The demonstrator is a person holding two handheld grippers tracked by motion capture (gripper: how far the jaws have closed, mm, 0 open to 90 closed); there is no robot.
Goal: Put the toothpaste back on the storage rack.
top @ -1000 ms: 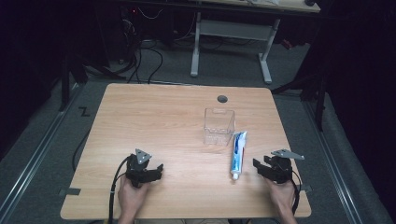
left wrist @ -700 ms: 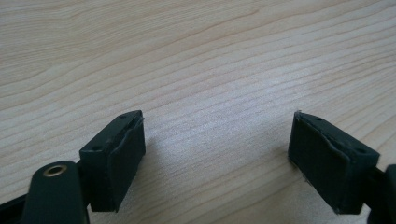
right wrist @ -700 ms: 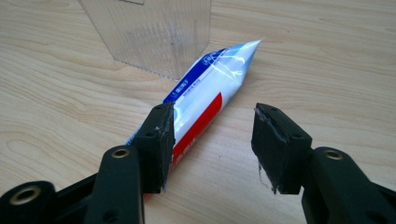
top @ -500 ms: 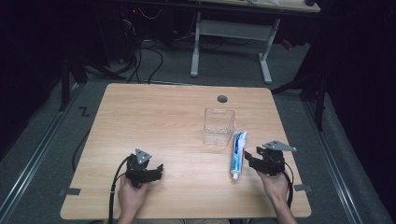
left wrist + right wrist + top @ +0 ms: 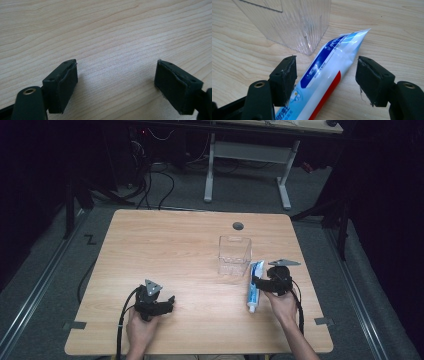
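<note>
Blue, white and red toothpaste tube (image 5: 329, 75)

The right tool (image 5: 261, 284) has come in from the desk's right edge to the blue, white and red toothpaste tube (image 5: 255, 285) beside the clear ribbed plastic box (image 5: 233, 255). Its jaws have just been opening and now straddle the tube, with the left pad (image 5: 287, 75) close against it.
</note>
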